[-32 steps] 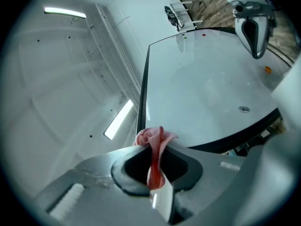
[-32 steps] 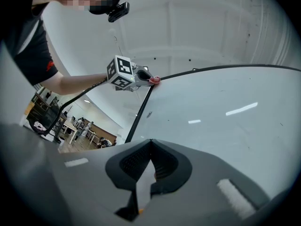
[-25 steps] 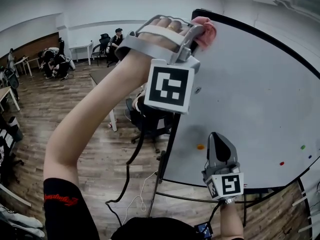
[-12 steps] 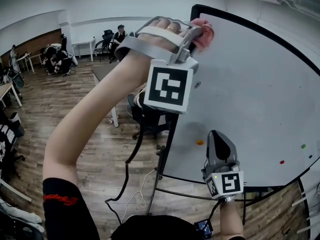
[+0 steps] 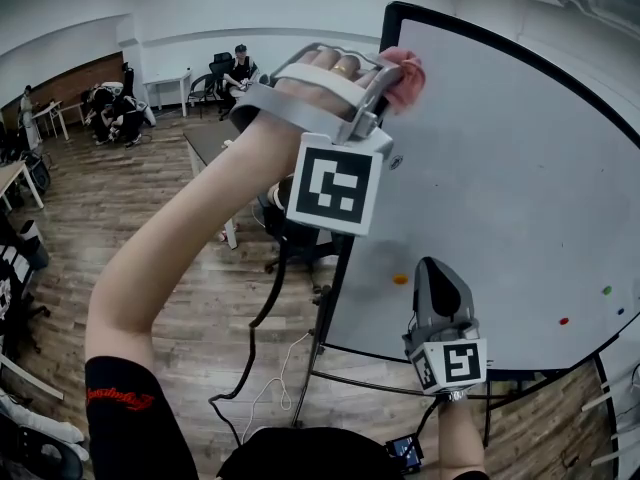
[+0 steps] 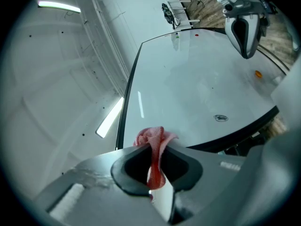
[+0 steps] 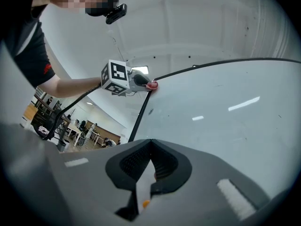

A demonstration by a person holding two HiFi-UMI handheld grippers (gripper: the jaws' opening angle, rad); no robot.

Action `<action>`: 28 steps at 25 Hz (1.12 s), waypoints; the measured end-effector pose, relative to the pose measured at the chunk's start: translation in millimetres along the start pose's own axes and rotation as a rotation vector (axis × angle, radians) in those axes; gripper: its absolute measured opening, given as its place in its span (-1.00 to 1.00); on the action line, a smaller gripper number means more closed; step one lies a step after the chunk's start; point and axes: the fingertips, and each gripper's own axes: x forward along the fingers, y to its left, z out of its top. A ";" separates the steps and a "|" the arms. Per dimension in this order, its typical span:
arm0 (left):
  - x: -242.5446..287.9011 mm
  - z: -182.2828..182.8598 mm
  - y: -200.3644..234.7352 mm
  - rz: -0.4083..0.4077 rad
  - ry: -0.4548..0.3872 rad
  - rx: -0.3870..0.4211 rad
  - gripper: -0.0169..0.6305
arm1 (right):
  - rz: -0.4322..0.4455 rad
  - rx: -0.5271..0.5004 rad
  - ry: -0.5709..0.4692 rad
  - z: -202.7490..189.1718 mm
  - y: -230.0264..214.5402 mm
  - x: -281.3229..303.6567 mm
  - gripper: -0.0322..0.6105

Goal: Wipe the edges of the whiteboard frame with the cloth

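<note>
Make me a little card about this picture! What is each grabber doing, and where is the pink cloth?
Left gripper: shut on the pink cloth
Cloth place: against the black frame, near the top left corner of the whiteboard
Right gripper: shut, empty, low in front of the board
Board marks: orange dot

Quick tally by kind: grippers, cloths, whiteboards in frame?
Grippers: 2, left gripper and right gripper
Cloths: 1, pink cloth pinched in the left gripper
Whiteboards: 1, whiteboard
Total: 4
</note>
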 end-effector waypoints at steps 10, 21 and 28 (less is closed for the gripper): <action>-6.7 -0.8 -17.0 -0.003 0.024 0.035 -0.81 | -0.005 0.009 0.001 -2.2 5.5 -1.3 -0.89; -12.7 1.1 -30.0 0.000 0.027 0.051 -0.81 | -0.018 0.017 0.018 -7.0 9.6 -6.6 -0.89; -21.5 0.2 -39.1 -0.008 0.022 0.055 -0.81 | -0.016 0.012 0.020 -5.3 15.0 -7.6 -0.89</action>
